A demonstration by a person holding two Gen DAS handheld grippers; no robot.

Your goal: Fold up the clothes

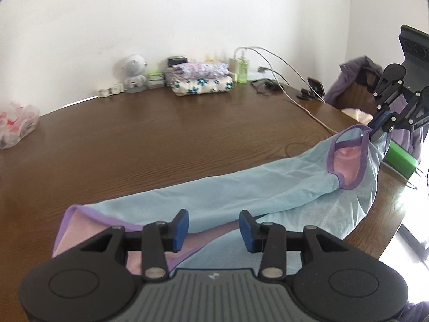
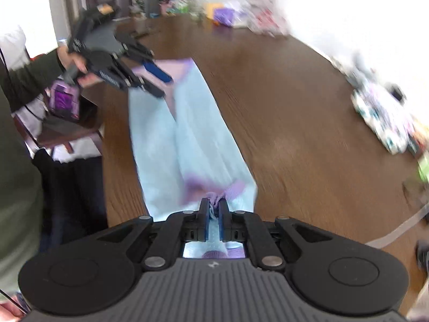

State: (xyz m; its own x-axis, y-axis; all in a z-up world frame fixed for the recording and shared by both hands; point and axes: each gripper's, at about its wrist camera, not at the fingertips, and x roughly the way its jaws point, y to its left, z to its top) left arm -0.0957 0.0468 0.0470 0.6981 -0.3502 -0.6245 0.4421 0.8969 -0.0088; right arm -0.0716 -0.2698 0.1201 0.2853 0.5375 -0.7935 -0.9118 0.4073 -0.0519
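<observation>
Right wrist view, thin blue garment [image 2: 193,145] bunched in gripper [image 2: 213,221], woodgrain table [image 2: 295,112]

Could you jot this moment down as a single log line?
left gripper: open, above hem | right gripper: shut on light blue garment | wooden table: garment lying lengthwise

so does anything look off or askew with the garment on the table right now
Nothing damaged or spilled. The light blue garment lies in a long strip on the table, but its far end is lifted and bunched where the right claw pinches the purple trim. The left claw hangs open over the near end.
</observation>
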